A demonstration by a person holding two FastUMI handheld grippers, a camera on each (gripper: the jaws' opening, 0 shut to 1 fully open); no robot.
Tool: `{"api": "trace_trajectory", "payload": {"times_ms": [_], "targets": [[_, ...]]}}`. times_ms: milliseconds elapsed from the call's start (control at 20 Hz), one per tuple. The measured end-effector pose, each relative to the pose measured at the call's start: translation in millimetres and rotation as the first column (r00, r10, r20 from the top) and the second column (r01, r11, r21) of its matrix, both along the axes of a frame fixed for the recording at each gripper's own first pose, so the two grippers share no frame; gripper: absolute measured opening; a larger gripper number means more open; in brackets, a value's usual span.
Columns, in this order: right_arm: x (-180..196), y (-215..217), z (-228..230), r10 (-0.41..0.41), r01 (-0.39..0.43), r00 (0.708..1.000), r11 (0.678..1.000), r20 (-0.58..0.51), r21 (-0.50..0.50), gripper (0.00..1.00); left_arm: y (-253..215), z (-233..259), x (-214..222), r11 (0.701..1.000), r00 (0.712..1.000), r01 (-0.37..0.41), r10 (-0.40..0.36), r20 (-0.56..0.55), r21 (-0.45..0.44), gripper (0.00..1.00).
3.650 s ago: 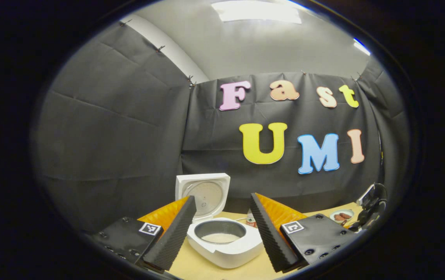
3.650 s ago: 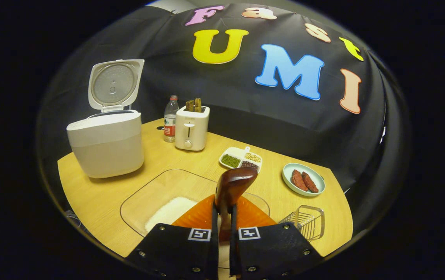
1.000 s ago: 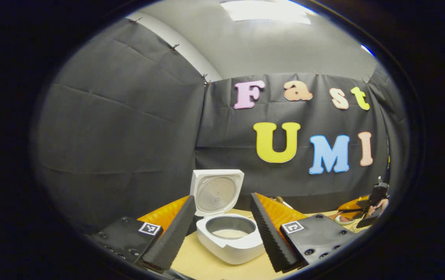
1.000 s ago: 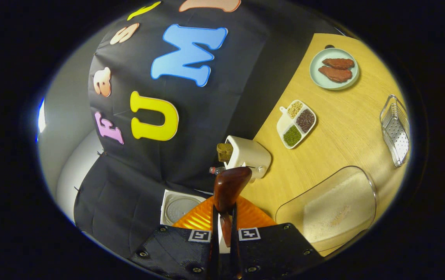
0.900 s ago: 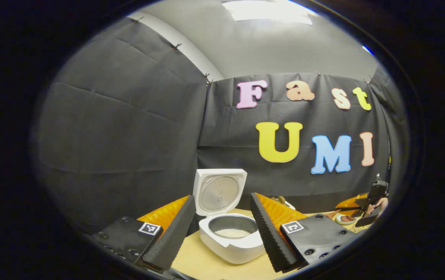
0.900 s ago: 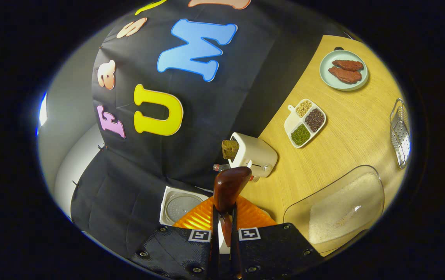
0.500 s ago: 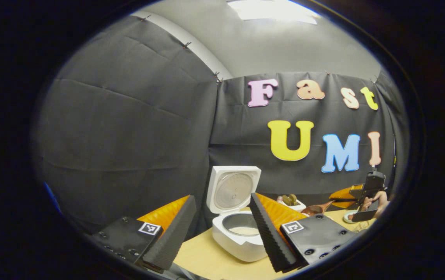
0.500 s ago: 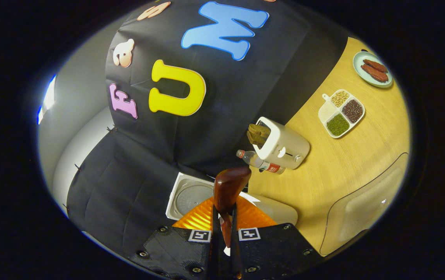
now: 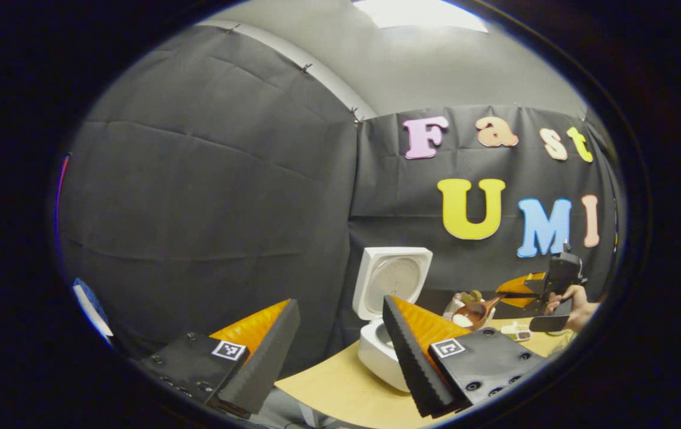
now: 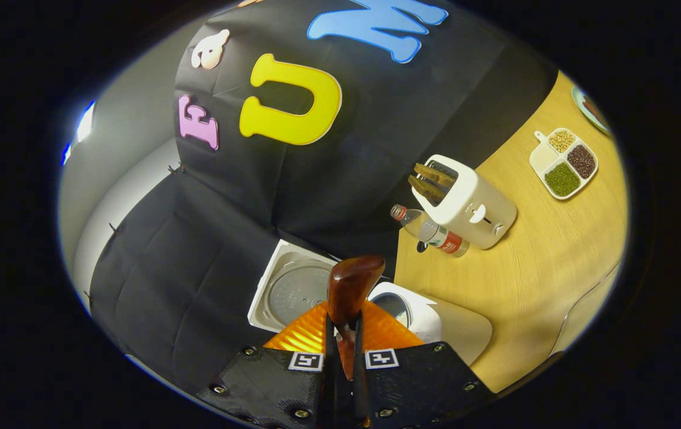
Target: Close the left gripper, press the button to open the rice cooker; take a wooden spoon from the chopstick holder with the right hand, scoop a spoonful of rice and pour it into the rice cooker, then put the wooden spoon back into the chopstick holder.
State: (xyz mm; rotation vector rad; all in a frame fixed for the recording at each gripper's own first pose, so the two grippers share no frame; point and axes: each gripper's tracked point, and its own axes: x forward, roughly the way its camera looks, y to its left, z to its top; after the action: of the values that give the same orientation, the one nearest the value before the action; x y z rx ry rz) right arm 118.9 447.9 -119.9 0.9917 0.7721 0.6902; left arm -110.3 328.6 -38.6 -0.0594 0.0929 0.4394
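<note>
**Spoon with rice held near the open rice cooker**

The right gripper (image 10: 340,333) has its fingers closed tightly on the handle of the wooden spoon (image 10: 347,289). In the left gripper view, a hand (image 9: 575,298) holds this gripper, and the spoon bowl carries white rice (image 9: 462,320) just beside the rice cooker (image 9: 376,348). The cooker stands on the wooden table (image 9: 340,390) with its lid (image 9: 392,280) raised upright. The left gripper (image 9: 340,351) has its fingers spread wide apart and holds nothing. Behind the cooker stand a toaster (image 10: 471,202) and a bottle (image 10: 429,231), touching each other.
</note>
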Motion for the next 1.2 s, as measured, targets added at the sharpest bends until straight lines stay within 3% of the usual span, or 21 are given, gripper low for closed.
{"api": "trace_trajectory", "payload": {"times_ms": [100, 450, 500, 800, 850, 1000, 1100, 1200], "targets": [[-1.5, 19.4, -5.0, 0.029, -0.028, 0.999, 0.999, 0.027, -0.036, 0.11, 5.8, -3.3, -9.5, 1.000, 1.000, -0.023, 0.023, -0.010, 0.000, 0.94], [-11.4, 75.1, -27.5, 0.120, -0.104, 0.987, 0.984, 0.106, -0.146, 0.11, 22.9, -12.4, -33.1, 0.996, 0.995, -0.093, 0.093, -0.039, 0.008, 0.99], [-11.9, 79.3, -31.2, 0.133, -0.112, 0.984, 0.979, 0.120, -0.169, 0.11, 23.2, -11.3, -35.0, 0.995, 0.994, -0.103, 0.103, -0.045, 0.011, 0.94], [-15.9, 96.4, -40.8, 0.206, -0.119, 0.942, 0.944, 0.265, -0.309, 0.11, 34.2, -17.0, -51.7, 0.988, 0.986, -0.152, 0.153, -0.068, 0.017, 0.99], [-15.7, 97.7, -40.7, 0.222, -0.118, 0.930, 0.935, 0.292, -0.335, 0.11, 35.5, -17.9, -52.5, 0.987, 0.985, -0.159, 0.160, -0.070, 0.020, 0.94], [-16.1, 101.4, -41.4, 0.282, -0.105, 0.879, 0.902, 0.385, -0.420, 0.11, 37.0, -19.8, -56.7, 0.986, 0.984, -0.165, 0.166, -0.070, 0.024, 0.97], [-18.4, 105.0, -39.6, 0.335, -0.089, 0.825, 0.872, 0.455, -0.482, 0.11, 38.2, -20.7, -57.7, 0.985, 0.982, -0.170, 0.172, -0.074, 0.028, 0.97], [-20.5, 108.3, -40.7, 0.402, -0.063, 0.750, 0.834, 0.525, -0.548, 0.11, 40.6, -23.0, -57.4, 0.985, 0.982, -0.174, 0.175, -0.069, 0.021, 0.99]]}}
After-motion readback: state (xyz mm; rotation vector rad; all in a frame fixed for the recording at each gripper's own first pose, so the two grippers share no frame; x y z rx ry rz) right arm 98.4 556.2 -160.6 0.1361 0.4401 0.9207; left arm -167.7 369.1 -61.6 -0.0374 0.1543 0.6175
